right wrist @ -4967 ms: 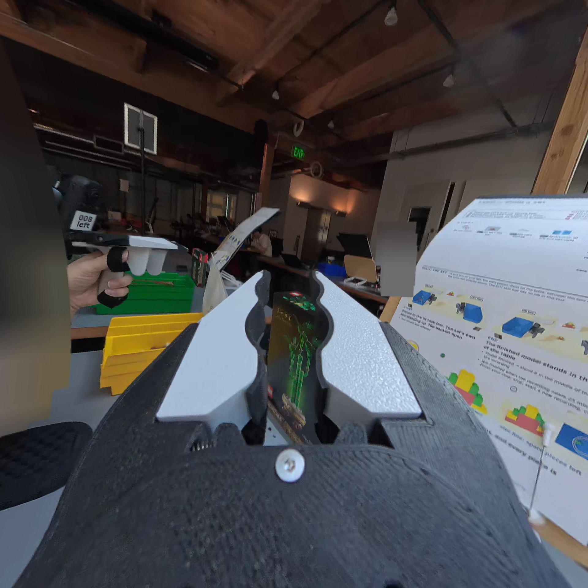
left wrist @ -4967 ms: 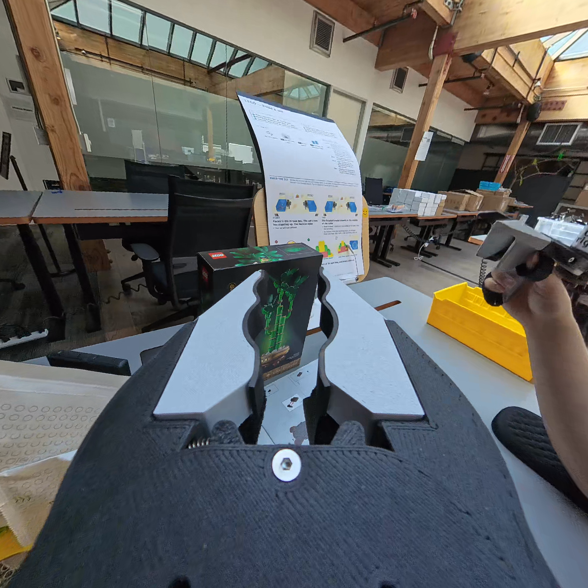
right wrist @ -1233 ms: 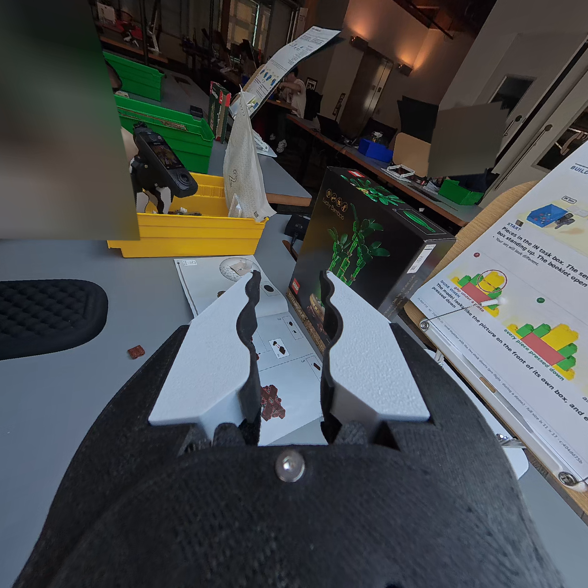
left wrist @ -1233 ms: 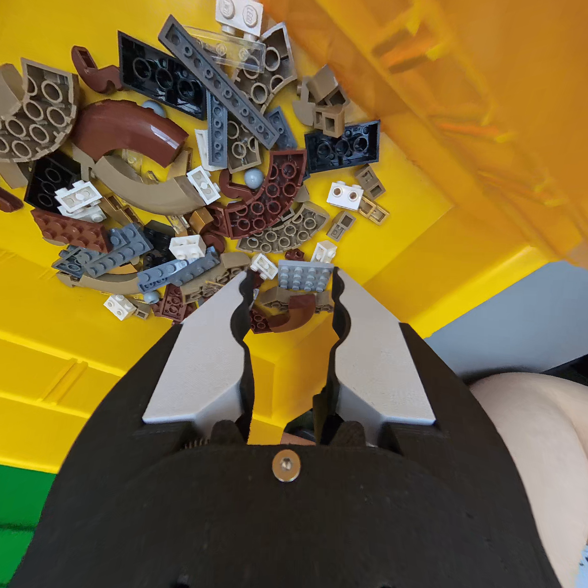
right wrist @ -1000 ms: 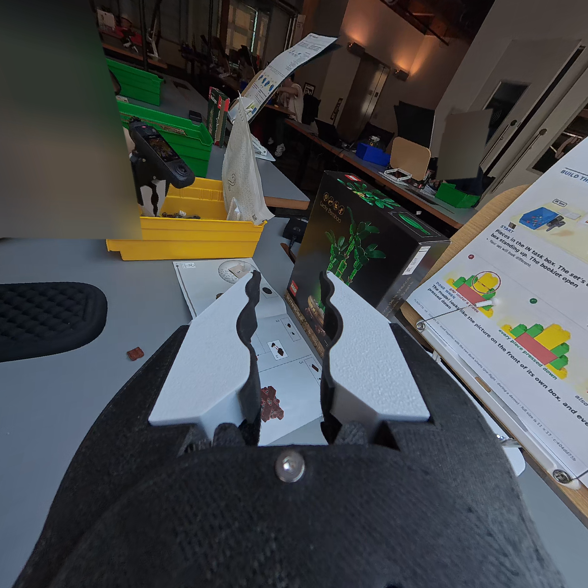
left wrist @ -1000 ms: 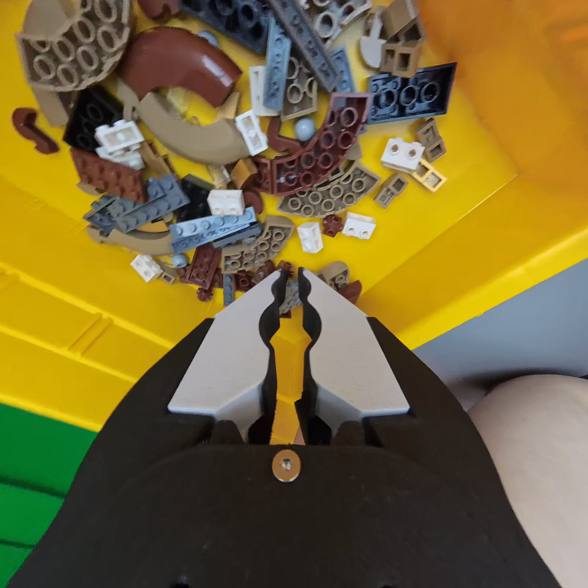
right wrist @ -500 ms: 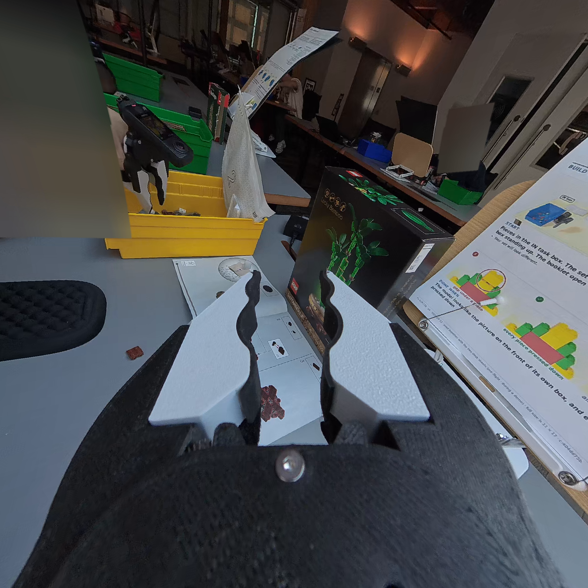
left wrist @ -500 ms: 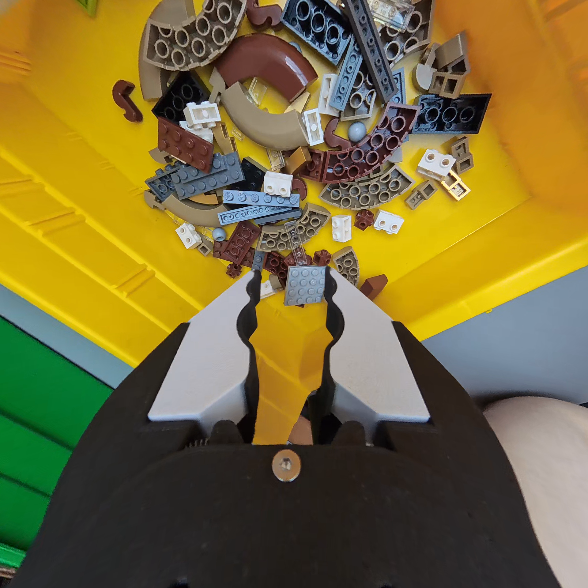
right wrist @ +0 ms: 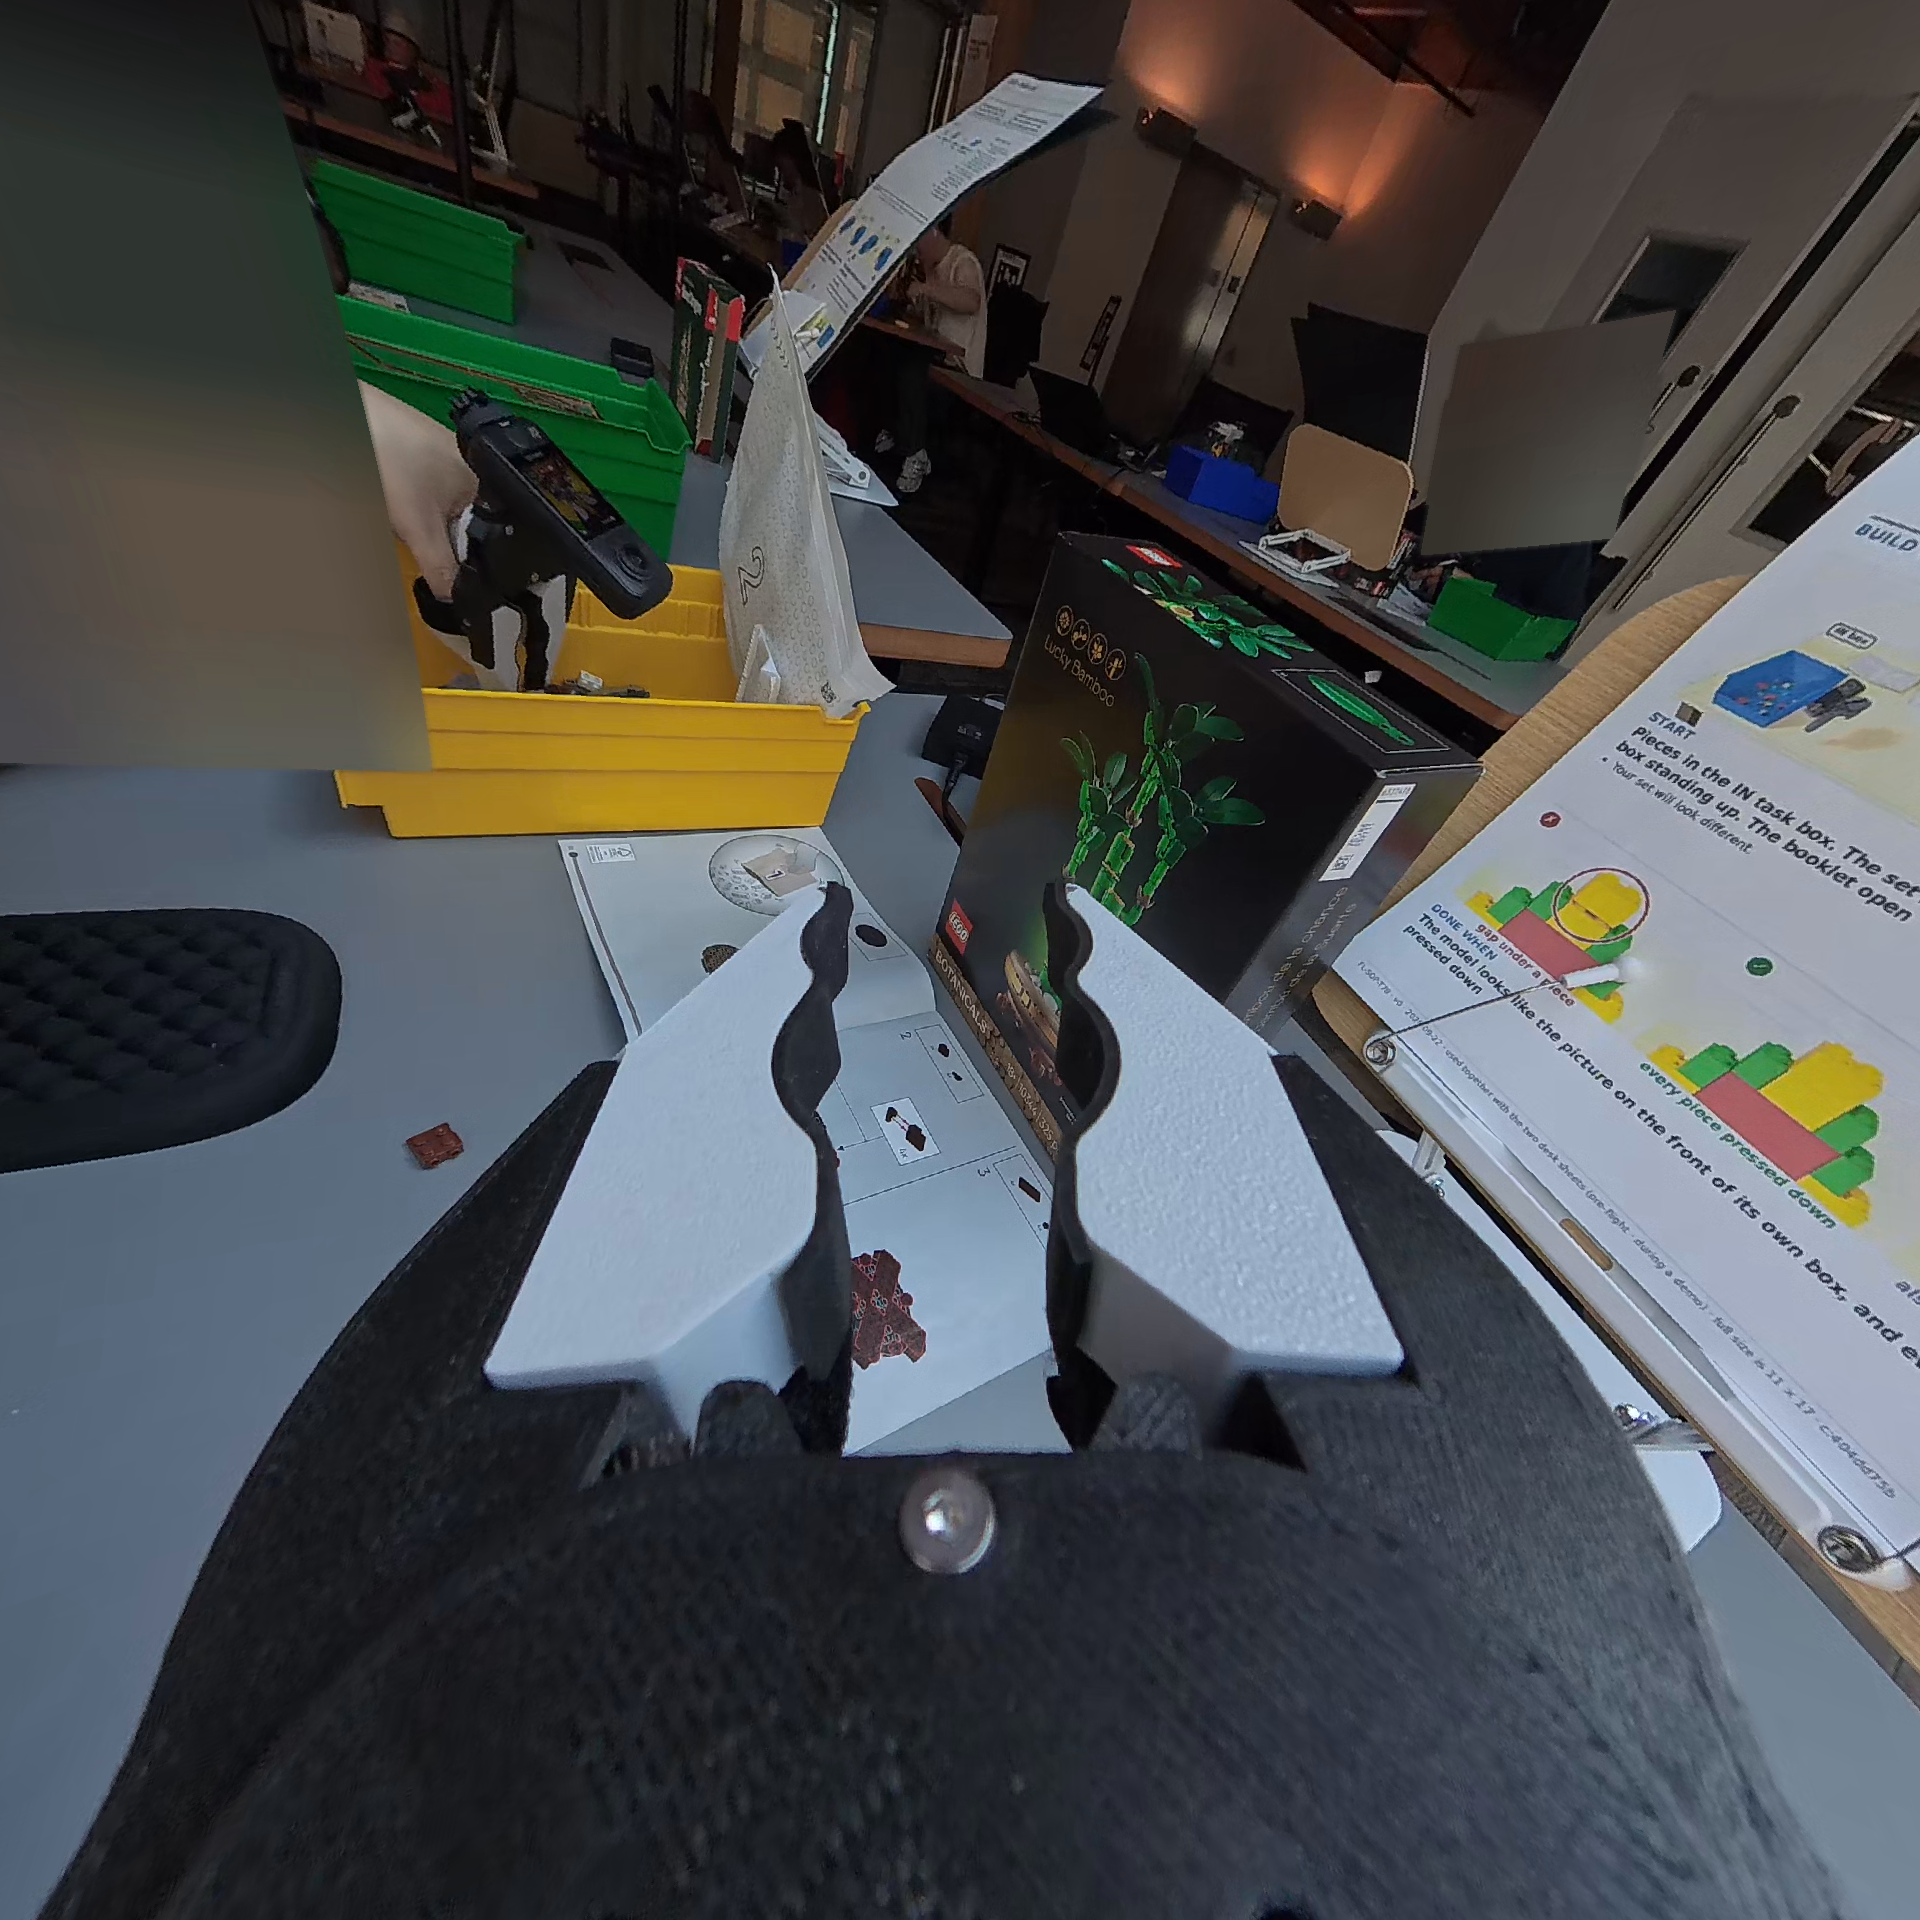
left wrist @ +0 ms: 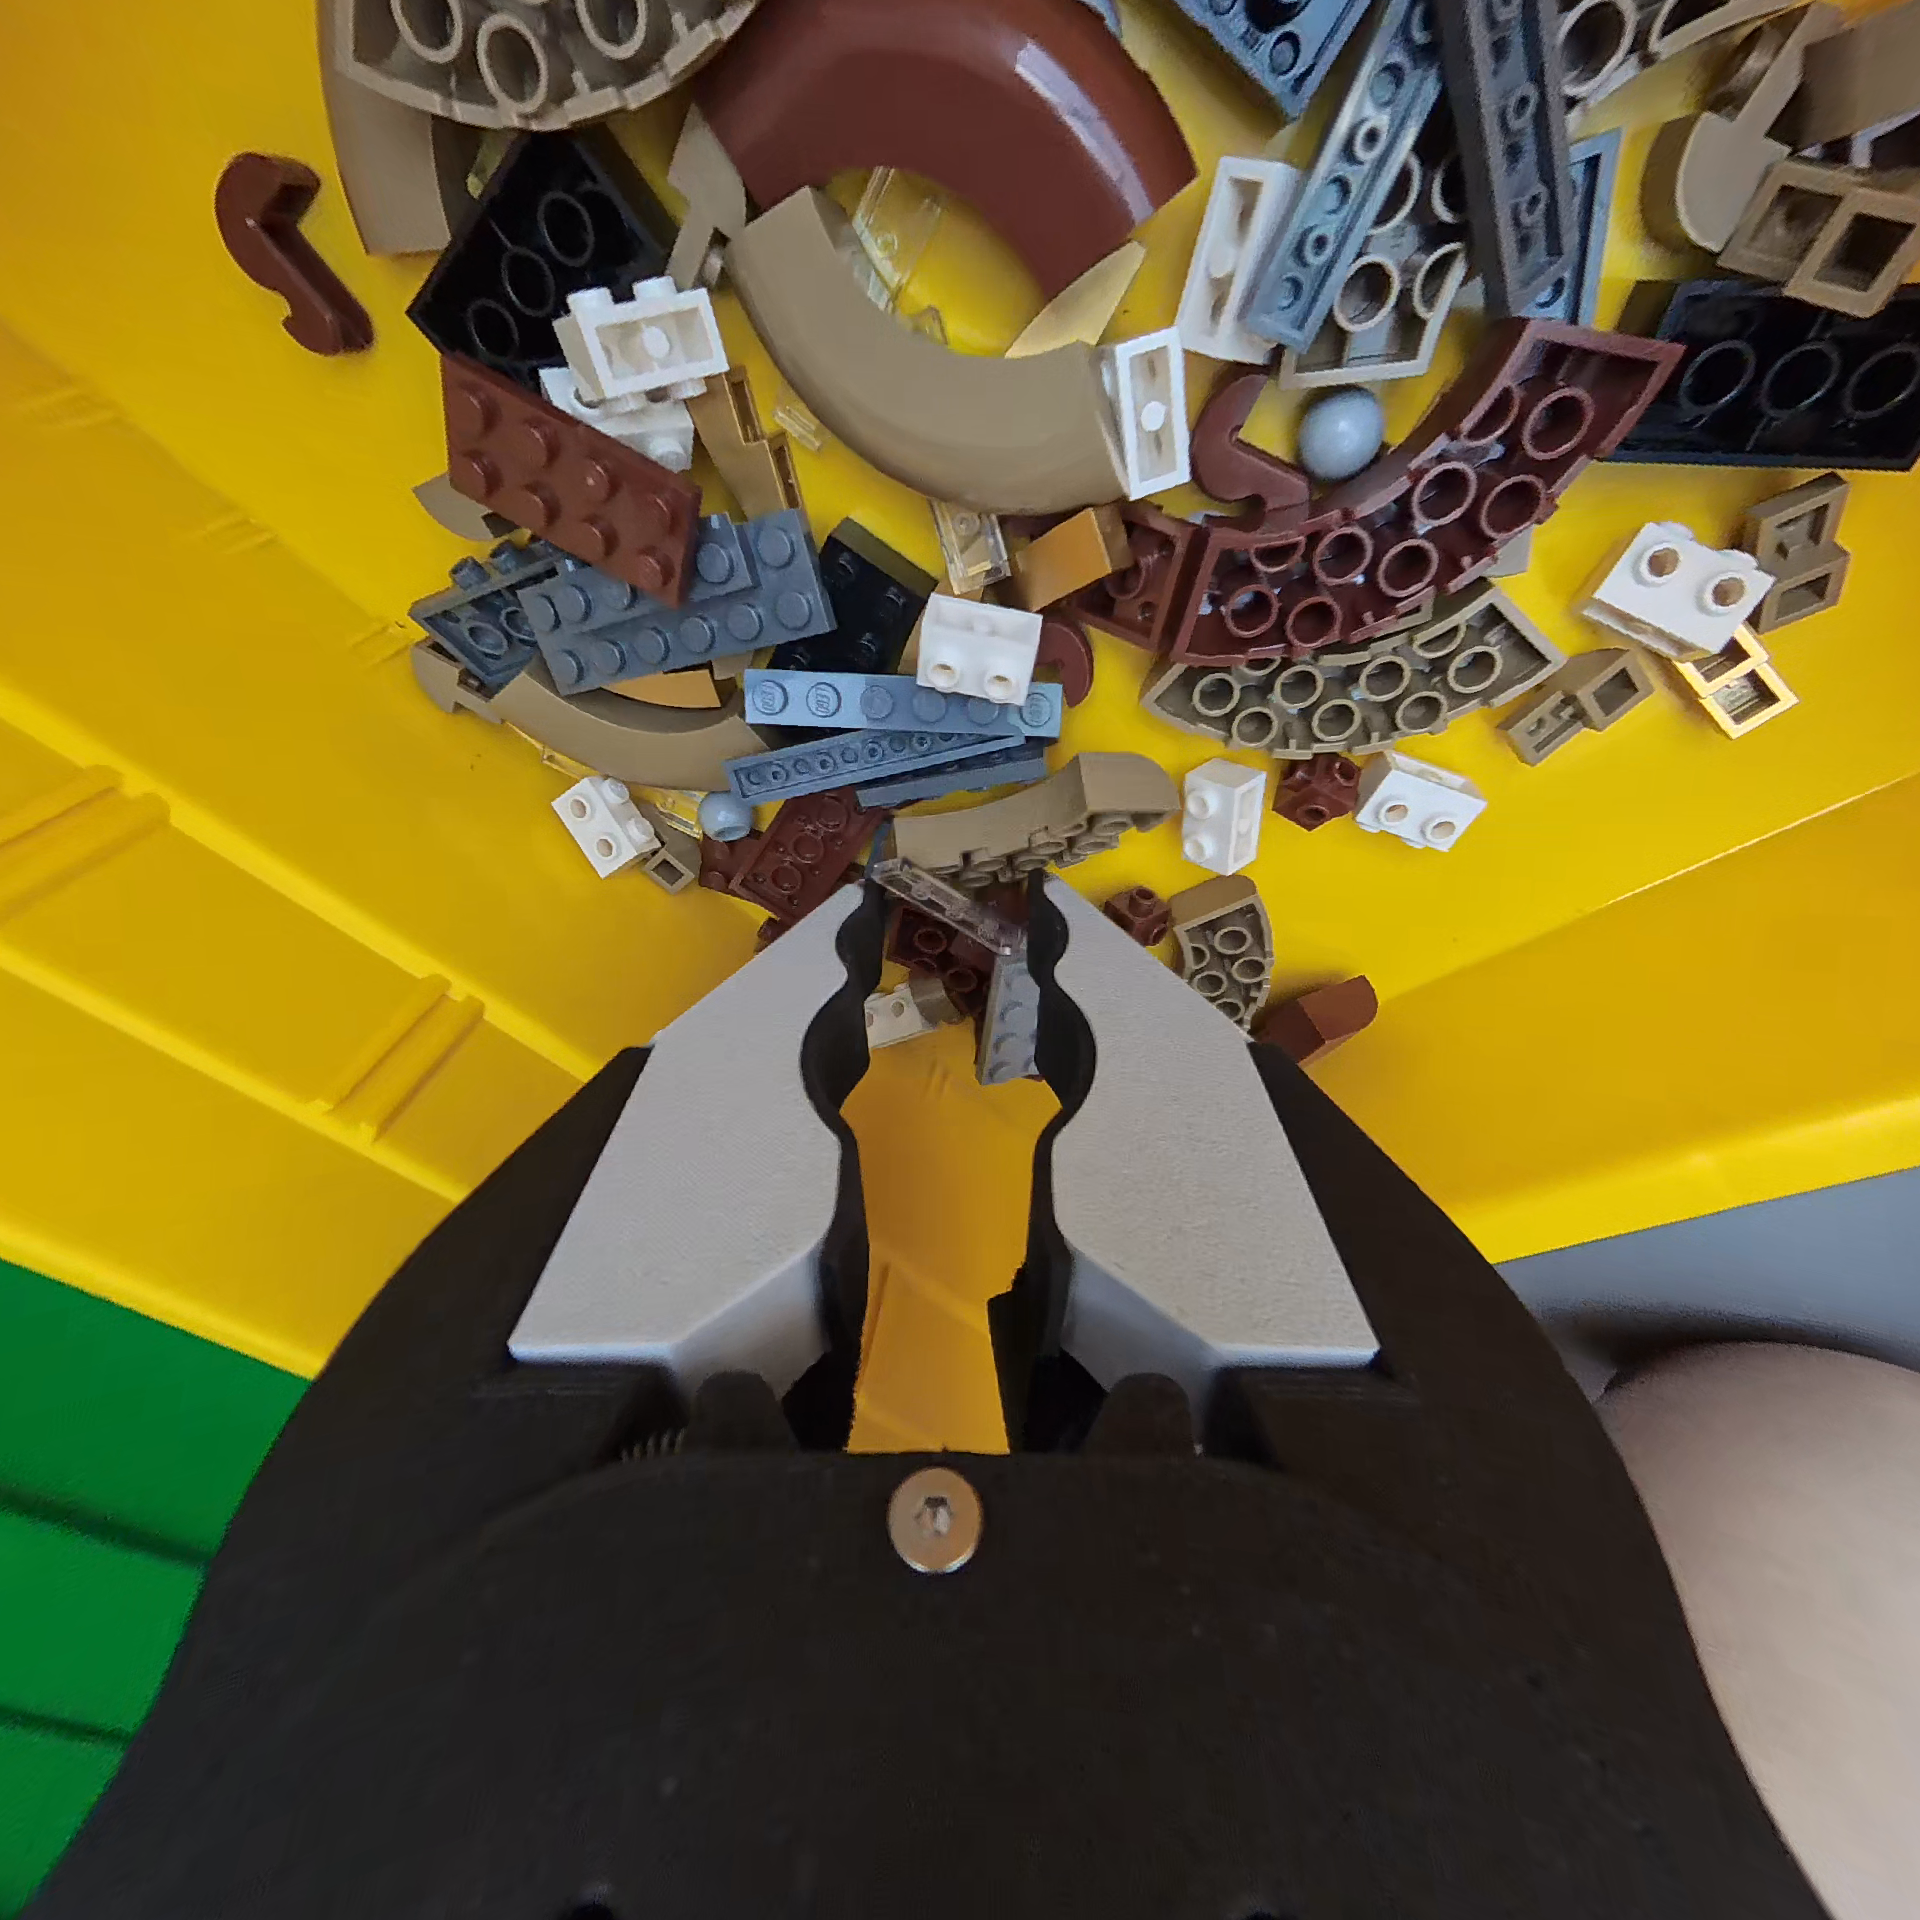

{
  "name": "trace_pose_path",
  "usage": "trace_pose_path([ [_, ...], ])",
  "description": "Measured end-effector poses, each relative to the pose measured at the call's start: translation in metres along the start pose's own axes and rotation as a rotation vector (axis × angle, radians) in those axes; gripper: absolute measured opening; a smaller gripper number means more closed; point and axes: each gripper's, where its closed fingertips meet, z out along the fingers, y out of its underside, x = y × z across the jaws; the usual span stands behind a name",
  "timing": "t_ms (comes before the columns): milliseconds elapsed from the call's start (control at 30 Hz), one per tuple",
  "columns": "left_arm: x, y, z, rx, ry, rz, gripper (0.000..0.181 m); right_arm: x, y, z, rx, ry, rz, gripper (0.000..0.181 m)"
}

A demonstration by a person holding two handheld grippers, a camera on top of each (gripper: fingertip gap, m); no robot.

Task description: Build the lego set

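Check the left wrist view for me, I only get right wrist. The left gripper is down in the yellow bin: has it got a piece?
Observer: Nothing gripped. The left gripper is open over the pile. A small grey plate stands on edge against the finger on the view's right, clear of the other finger.
Operator: Anything else at the tips?
Observer: A clear plate lies across the gap there, on top of dark red pieces.
Operator: Bin nearly empty?
Observer: No. The yellow bin holds a mixed heap of brown, tan, grey, black and white pieces.
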Motion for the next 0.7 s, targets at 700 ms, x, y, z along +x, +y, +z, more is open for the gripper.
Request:
trace_pose_path([
  [700, -0.031, 0.0, -0.037, 0.136, -0.162, -0.109, 0.026, 0.001, 0.004, 0.001, -0.015, 0.002, -0.004, 0.038],
])
